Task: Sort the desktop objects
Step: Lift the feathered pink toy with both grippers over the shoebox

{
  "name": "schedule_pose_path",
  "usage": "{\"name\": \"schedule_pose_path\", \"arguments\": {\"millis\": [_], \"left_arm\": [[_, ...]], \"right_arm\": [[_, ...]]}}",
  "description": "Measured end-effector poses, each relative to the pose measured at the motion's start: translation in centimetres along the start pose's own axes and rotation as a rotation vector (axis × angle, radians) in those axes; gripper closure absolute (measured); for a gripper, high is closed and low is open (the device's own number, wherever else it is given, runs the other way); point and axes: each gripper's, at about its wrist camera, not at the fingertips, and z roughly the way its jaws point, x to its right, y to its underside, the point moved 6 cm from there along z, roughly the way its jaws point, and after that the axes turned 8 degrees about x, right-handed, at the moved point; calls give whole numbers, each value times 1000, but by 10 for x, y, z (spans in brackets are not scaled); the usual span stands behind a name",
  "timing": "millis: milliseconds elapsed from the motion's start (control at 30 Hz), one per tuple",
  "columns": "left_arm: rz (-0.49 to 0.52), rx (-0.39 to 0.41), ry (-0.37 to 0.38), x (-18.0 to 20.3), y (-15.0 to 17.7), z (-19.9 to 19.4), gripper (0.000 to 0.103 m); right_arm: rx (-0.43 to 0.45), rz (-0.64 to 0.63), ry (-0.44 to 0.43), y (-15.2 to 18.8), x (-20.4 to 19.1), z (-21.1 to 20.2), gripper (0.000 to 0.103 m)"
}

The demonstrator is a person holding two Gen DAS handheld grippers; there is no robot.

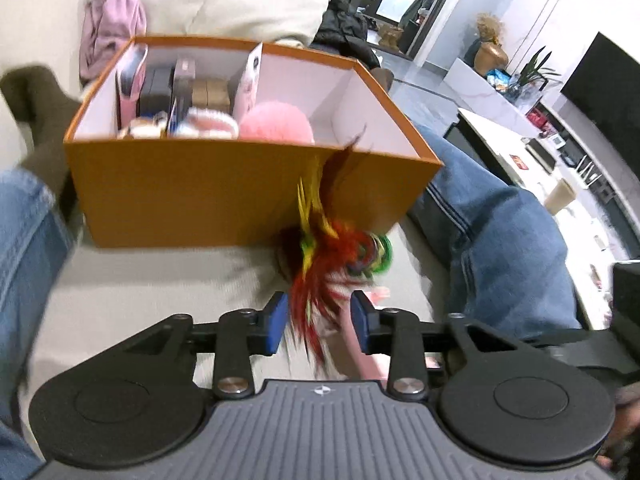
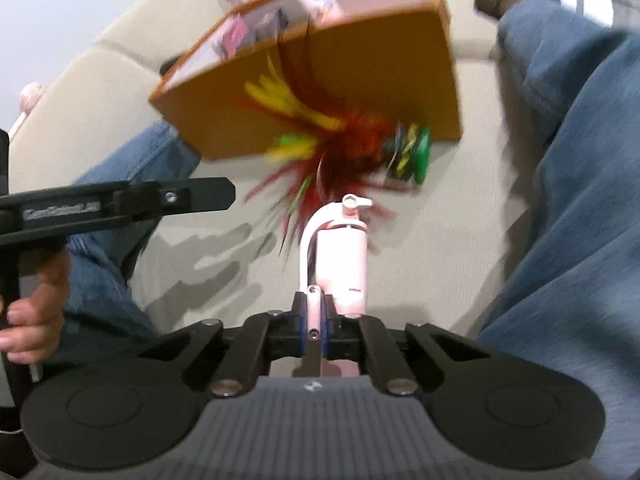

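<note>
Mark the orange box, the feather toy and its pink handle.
orange box (image 1: 200, 192), left wrist view, front wall.
feather toy (image 2: 352, 132), right wrist view, red feather bunch.
pink handle (image 2: 346, 264), right wrist view, cylindrical body.

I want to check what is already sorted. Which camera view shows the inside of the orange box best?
The left wrist view: it looks down into the orange box, showing its divider and the things stacked inside. The right wrist view shows mostly the outer wall of the box, tilted, with only a blurred strip of the inside.

Orange box (image 1: 192, 196) — red-yellow-green feathers (image 1: 320, 248), blue jeans (image 1: 512, 240).
</note>
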Motion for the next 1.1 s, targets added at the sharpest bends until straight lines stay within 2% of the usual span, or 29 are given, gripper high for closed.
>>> {"name": "schedule_pose_path", "arguments": {"millis": [33, 133, 267, 400, 467, 567, 600, 667, 900, 1100], "left_arm": [[6, 4, -7, 0, -4, 4, 51], [31, 32, -12, 5, -12, 19, 48], [64, 39, -29, 11, -14, 50, 47], [24, 18, -64, 8, -13, 75, 47], [-19, 10, -73, 3, -13, 84, 54], [-65, -6, -41, -1, -13, 93, 82], [-73, -8, -27, -2, -12, 94, 95], [-102, 6, -13, -5, -11, 91, 101], [-125, 84, 69, -1, -28, 49, 102], [-51, 229, 77, 7, -66, -13, 102]], "right_arm": [[21, 2, 3, -5, 2, -7, 97], [96, -1, 34, -22, 7, -28, 97], [159, -3, 87, -38, 18, -44, 97], [179, 31, 94, -48, 29, -51, 97], [184, 39, 95, -51, 33, -52, 97], [188, 53, 98, -54, 39, -56, 97], [190, 59, 97, -55, 41, -57, 97], [197, 64, 96, -58, 43, -60, 97], [266, 38, 101, -84, 42, -77, 97], [351, 5, 59, -116, 31, -101, 97]]}}
